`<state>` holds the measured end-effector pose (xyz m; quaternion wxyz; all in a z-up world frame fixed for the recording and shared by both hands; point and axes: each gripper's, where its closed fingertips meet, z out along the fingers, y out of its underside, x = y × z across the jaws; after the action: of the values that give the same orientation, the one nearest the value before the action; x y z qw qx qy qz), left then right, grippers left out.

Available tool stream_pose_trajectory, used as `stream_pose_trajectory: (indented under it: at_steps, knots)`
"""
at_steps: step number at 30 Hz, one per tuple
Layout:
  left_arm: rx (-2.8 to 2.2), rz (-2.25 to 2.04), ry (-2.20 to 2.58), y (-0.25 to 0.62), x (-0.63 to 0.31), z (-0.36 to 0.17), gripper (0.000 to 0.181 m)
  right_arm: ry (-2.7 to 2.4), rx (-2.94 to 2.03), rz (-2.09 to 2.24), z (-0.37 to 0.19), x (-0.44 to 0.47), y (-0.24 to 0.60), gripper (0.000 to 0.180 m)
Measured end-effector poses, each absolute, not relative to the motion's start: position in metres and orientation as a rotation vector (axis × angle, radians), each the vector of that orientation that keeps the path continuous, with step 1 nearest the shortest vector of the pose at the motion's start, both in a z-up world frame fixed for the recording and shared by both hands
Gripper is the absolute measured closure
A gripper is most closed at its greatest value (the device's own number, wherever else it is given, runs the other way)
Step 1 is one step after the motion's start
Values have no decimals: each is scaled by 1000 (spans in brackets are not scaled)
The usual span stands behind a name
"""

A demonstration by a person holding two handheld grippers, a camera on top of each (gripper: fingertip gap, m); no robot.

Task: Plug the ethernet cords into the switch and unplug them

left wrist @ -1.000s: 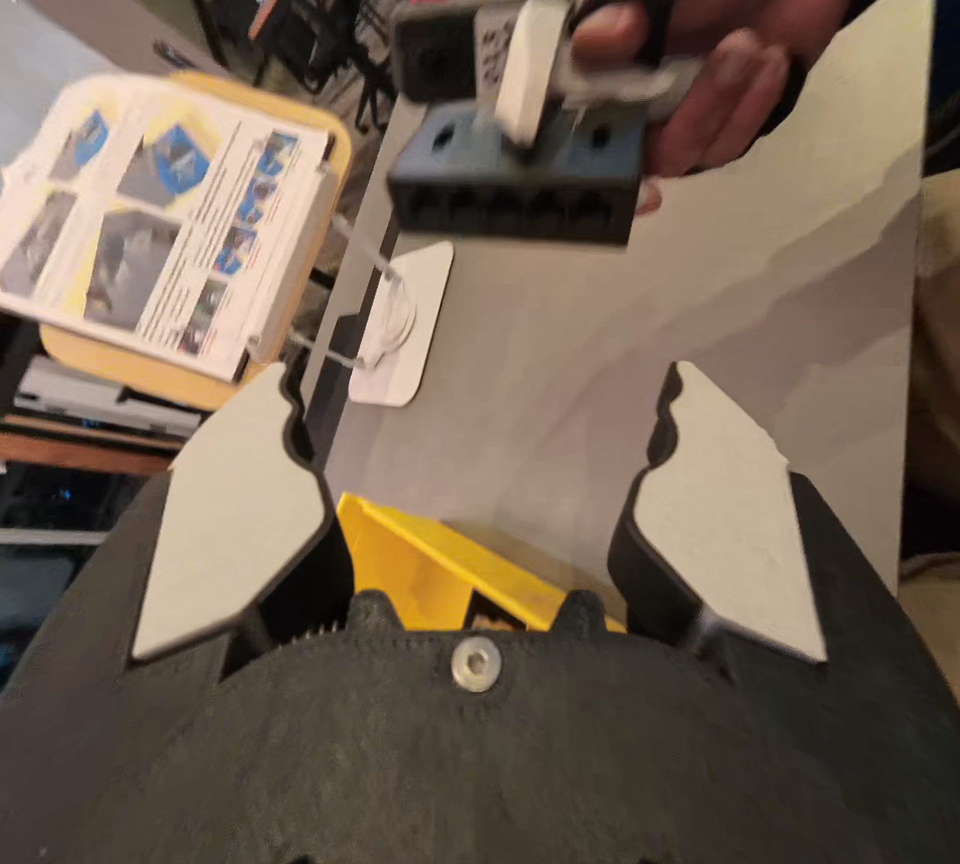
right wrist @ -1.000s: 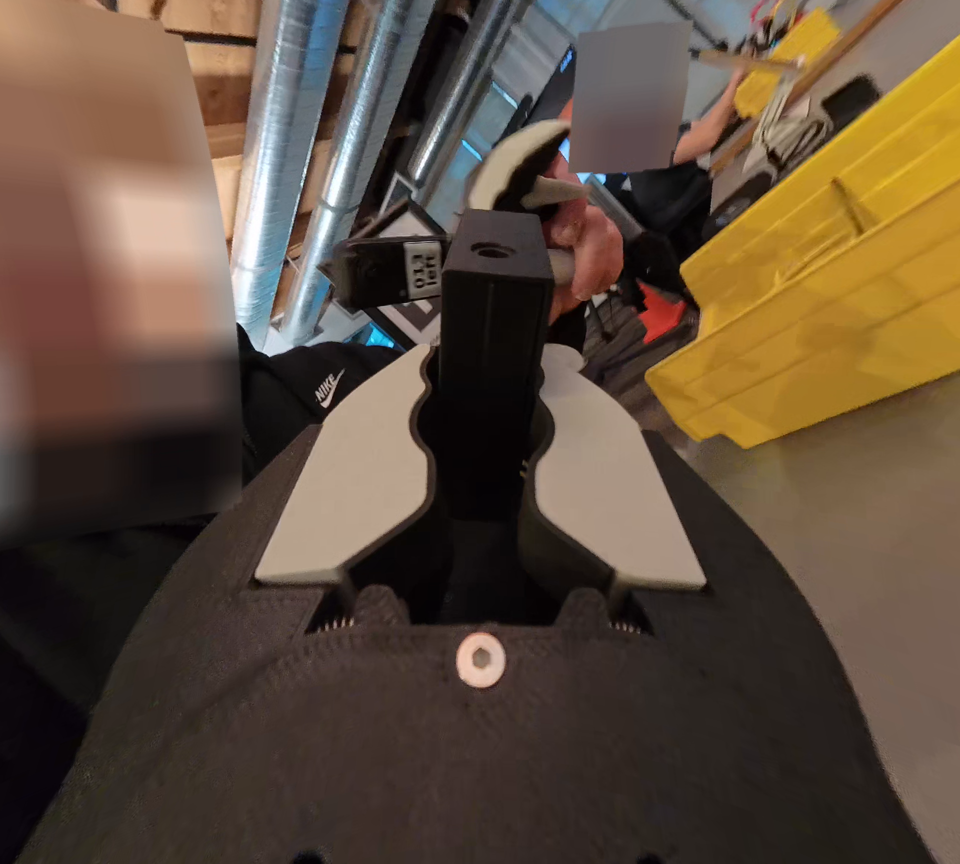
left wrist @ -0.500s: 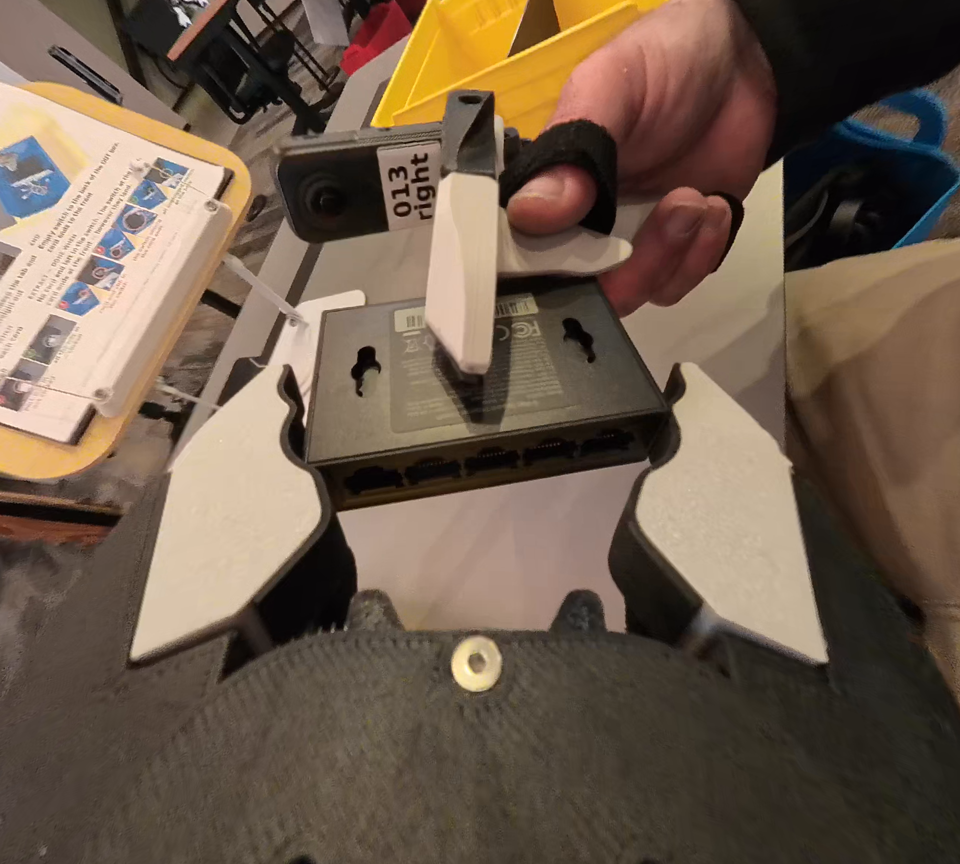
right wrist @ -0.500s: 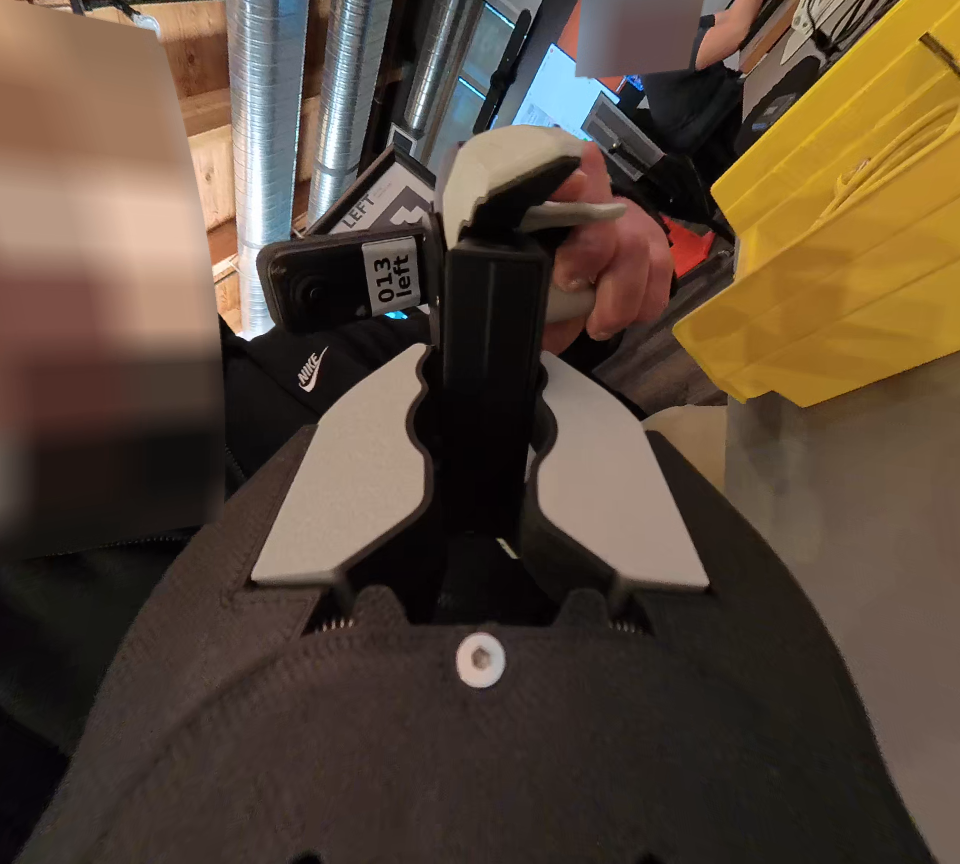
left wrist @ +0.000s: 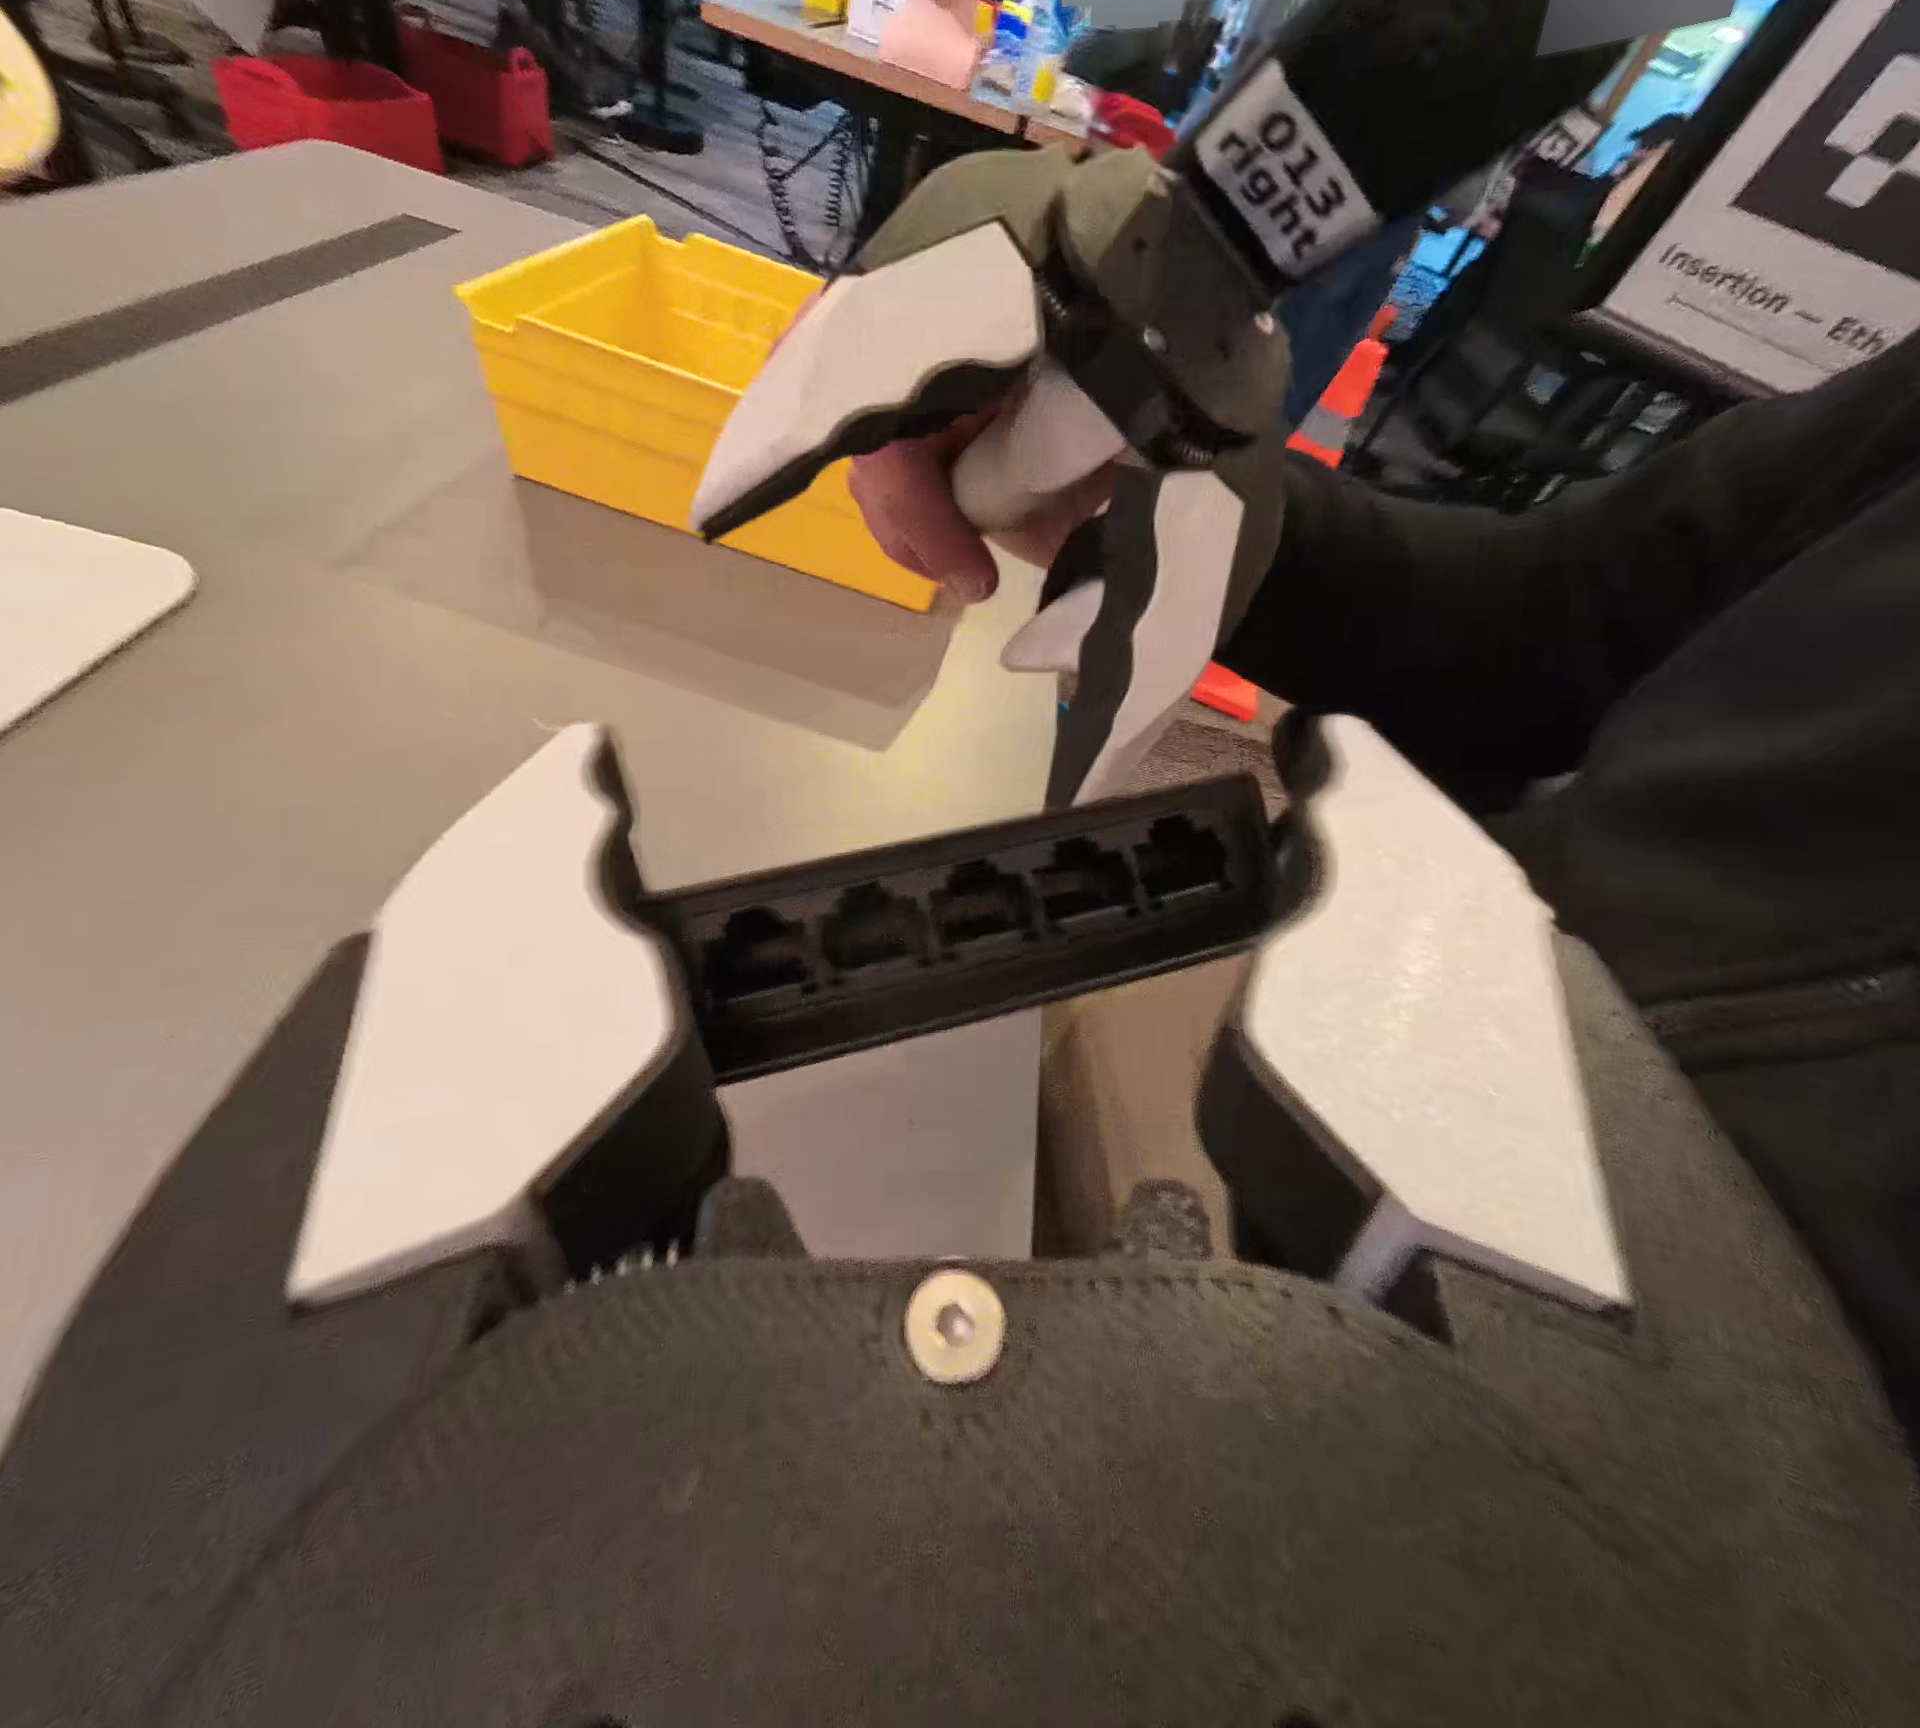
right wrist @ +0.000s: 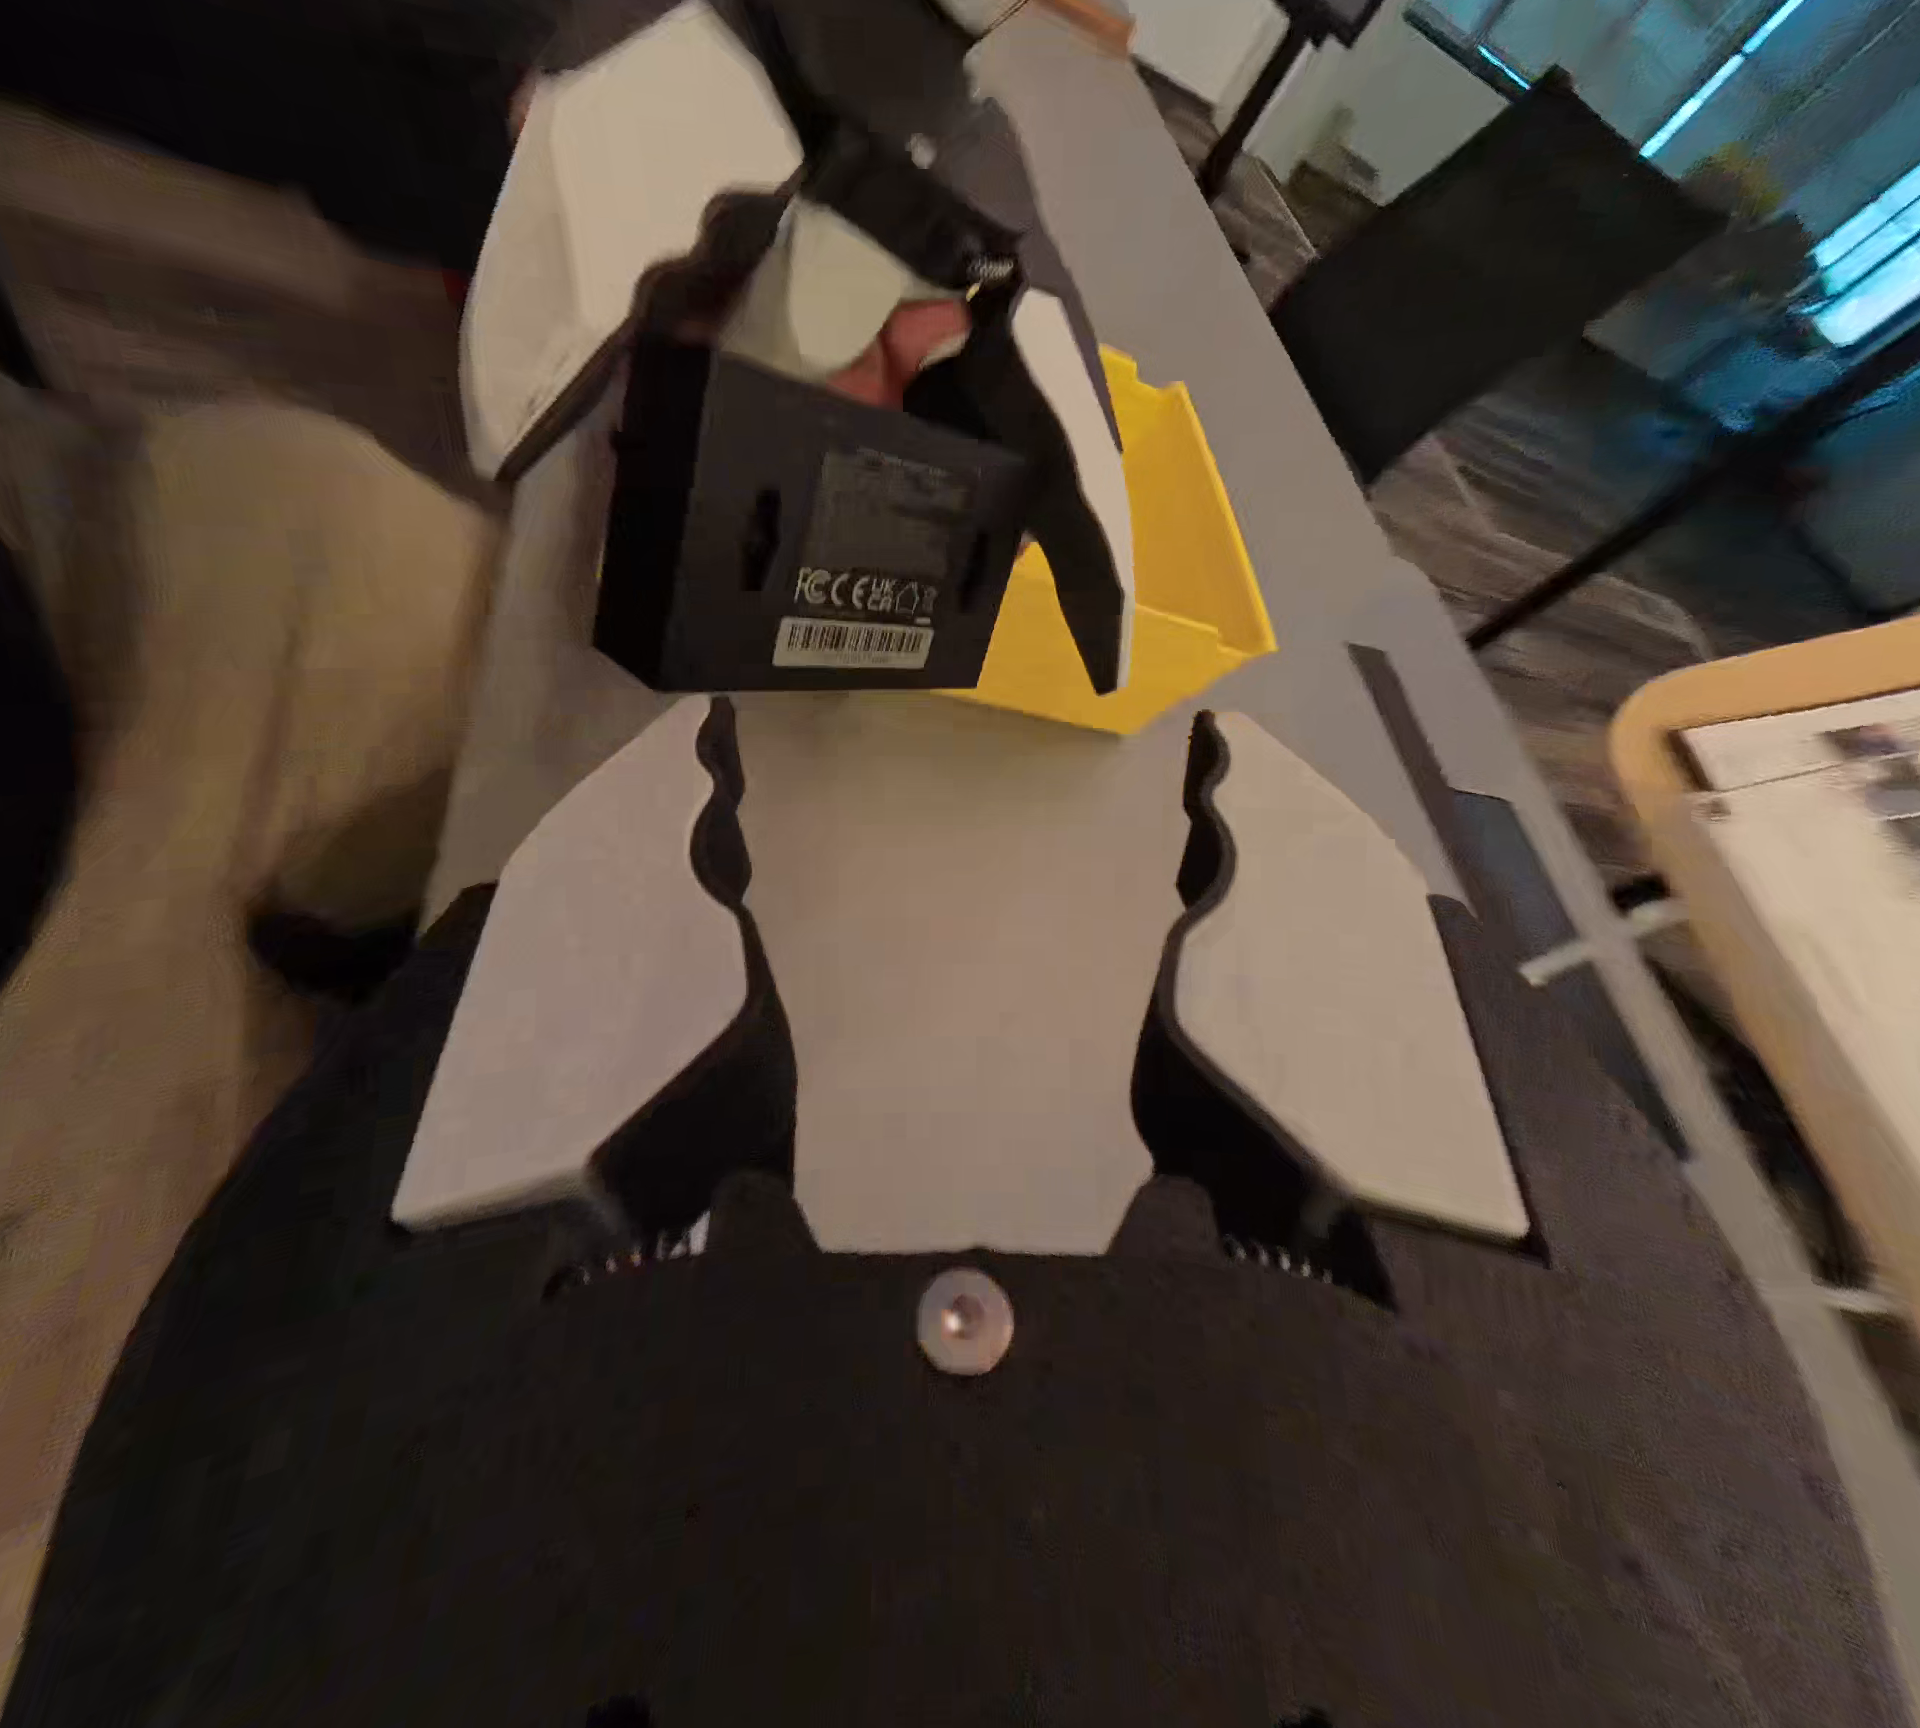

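Between left fingers now, clamping the switch [left wrist: 966,935] by its two short ends with the left gripper [left wrist: 953,743], after merely bracketing it half a second ago. Having let go, backing the right gripper [right wrist: 961,743] off and holding it spread wide, gripping nothing. Meaning, by my reading: handover done, freeing the right gripper for fetching a cord. Seeing no cords in either view, so not yet plugging anything.

Holding the switch in the air over the near edge of the table [left wrist: 312,639], well short of the bin [left wrist: 623,369]. Keeping its long axis running crosswise from finger to finger, right end tilting slightly higher. Pointing the row of empty ports back at the left wrist camera, and turning the labelled underside towards the right gripper.
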<state>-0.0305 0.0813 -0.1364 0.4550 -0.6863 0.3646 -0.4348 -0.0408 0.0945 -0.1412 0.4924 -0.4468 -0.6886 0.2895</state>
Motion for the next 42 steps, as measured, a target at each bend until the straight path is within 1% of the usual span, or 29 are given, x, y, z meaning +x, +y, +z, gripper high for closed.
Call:
stream_pose_trajectory:
  at_steps: [1, 3, 4, 7, 8, 9, 11, 12, 14, 15, 16, 17, 20, 26, 31, 33, 40, 41, 42]
  knots:
    - [-1692, -1082, 879, 84, -31, -137, 71, -1702, -1088, 655, -148, -41, 94, 99]
    - [-1729, -1140, 881, 84, -29, -151, 72, -1778, -1153, 675, -174, -46, 88, 104]
    - [-1743, -1134, 859, 86, -28, -156, 72, -1813, -1150, 672, -184, -46, 84, 112]
    - [-1757, -1057, 812, 101, -34, -159, 73, -1812, -1203, 740, -200, -48, 76, 96]
    - [-1748, -1068, 783, 105, -35, -156, 73, -1780, -1182, 681, -200, -50, 81, 84]
    - [-1738, -1089, 750, 108, -36, -153, 73, -1763, -1160, 630, -198, -54, 83, 78]
    - [-1719, -1137, 710, 109, -31, -151, 73, -1674, -1086, 503, -188, -67, 89, 79]
    - [-1715, -1168, 693, 108, -28, -150, 73, -1648, -1057, 374, -187, -70, 97, 80]
    - [-1700, -1206, 639, 108, -25, -146, 73, -1630, -971, 215, -181, -76, 102, 92]
    - [-1691, -1222, 606, 110, -27, -142, 73, -1634, -948, 200, -180, -78, 97, 112]
    - [-1683, -1229, 592, 110, -28, -138, 73, -1617, -954, 176, -179, -81, 97, 119]
    - [-1684, -1219, 587, 111, -29, -138, 73, -1597, -963, 131, -179, -82, 101, 125]
    - [-1667, -1227, 574, 108, -28, -131, 73, -1583, -957, 110, -170, -76, 105, 133]
    - [-1642, -1218, 570, 105, -24, -125, 72, -1596, -955, 76, -163, -69, 104, 134]
    - [-1620, -1146, 530, 108, -29, -123, 73, -1601, -975, 143, -159, -72, 89, 126]
    - [-1609, -1158, 513, 106, -27, -121, 73, -1569, -1029, 129, -158, -71, 95, 139]
    - [-1589, -1079, 458, 112, -29, -122, 73, -1549, -1101, 127, -160, -69, 103, 138]
    - [-1597, -1047, 460, 113, -29, -125, 73, -1540, -1098, 141, -158, -71, 101, 134]
    - [-1592, -1048, 465, 113, -27, -126, 73, -1534, -1077, 133, -155, -72, 98, 140]
